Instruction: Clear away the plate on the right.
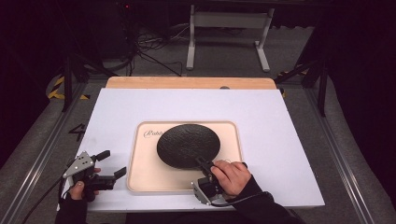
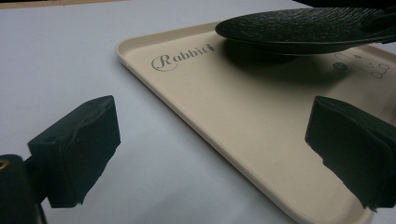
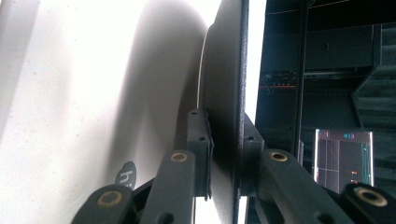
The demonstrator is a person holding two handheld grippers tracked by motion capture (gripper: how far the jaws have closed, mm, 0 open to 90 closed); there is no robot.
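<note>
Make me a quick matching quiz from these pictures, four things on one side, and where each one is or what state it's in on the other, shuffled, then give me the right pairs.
Things:
1. black plate
2. beige tray
3. left gripper
4. right gripper

States:
A. jaws wide apart, holding nothing, at the tray's left edge
B. lies flat on the white table, printed with "Rabbit"
C. jaws clamped on the plate's near rim
D. over the tray, gripped at its edge

Pairs: 1-D, 2-B, 3-A, 4-C

Plate on tray — mid-table
</note>
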